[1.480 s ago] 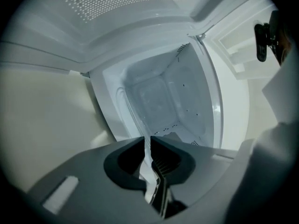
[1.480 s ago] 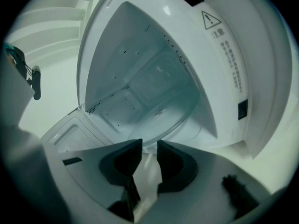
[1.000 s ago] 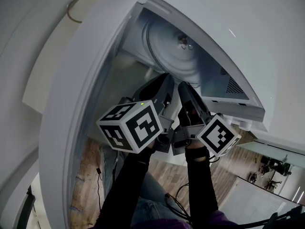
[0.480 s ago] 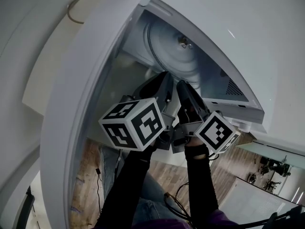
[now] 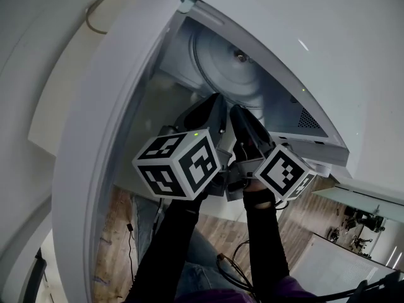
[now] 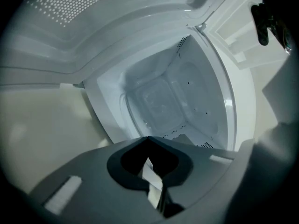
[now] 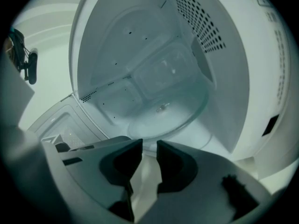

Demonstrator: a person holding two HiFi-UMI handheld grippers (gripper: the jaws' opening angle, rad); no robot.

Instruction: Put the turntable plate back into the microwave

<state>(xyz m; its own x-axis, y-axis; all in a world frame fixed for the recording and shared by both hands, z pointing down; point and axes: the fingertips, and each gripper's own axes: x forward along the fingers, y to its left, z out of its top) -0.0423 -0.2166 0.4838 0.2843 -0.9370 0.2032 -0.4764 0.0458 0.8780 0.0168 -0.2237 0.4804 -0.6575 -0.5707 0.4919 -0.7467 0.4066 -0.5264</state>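
The round glass turntable plate (image 5: 228,68) lies on the floor of the open microwave's cavity (image 5: 189,49), and it also shows as a clear disc (image 7: 166,118) in the right gripper view. Both grippers hover side by side at the cavity's mouth, short of the plate's near rim. My left gripper (image 5: 211,103) is shut, its dark jaw tips meeting (image 6: 148,139) with nothing between them. On the right, my gripper (image 5: 237,113) is open, a narrow gap (image 7: 149,146) showing between its jaws, and it holds nothing.
The white microwave door (image 5: 107,125) stands swung open at the left, close beside my left gripper. The control panel side (image 5: 309,122) is at the right. A cable (image 5: 101,11) lies on the white top surface. Wooden floor (image 5: 120,232) shows below.
Both marker cubes have drifted very slightly toward the cavity. The plate has stayed where it was.
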